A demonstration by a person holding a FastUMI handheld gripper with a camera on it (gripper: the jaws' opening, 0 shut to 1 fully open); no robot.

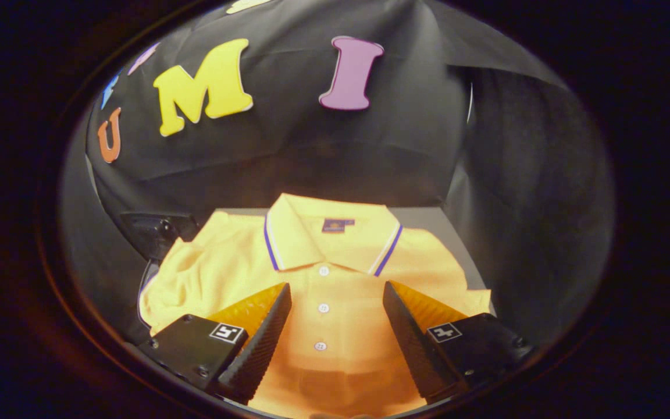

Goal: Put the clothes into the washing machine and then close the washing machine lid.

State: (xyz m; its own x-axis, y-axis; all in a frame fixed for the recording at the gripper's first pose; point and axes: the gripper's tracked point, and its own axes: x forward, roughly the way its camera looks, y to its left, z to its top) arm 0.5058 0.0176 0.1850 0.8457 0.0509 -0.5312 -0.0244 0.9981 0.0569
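A bright yellow knitted polo shirt [323, 291] lies spread flat on a dark grey worktop [428, 218], its front facing up and its collar toward the far edge; the collar [335, 235] is folded down and trimmed along its borders with thin blue and white stripes, and a small dark blue label [338, 224] sits inside the neck; three white buttons [323, 307] run in a line down the placket, from just under the collar toward the near edge.

The gripper [335, 291] hangs low over the shirt's chest with its jaws wide apart; they hold nothing; the two black ribbed fingers [262, 340] frame the placket, one to each side of the button line, and the lower two buttons lie between them; whether the fingertips touch the fabric cannot be told; each black finger base carries a small square black-and-white marker [227, 333].

One sleeve [181, 282] bunches into soft folds toward the worktop's left edge, beside a black device [152, 230] at the far left corner; the shirt's other shoulder reaches nearly to the right edge; beyond the far edge hangs the black cloth wall [312, 145].
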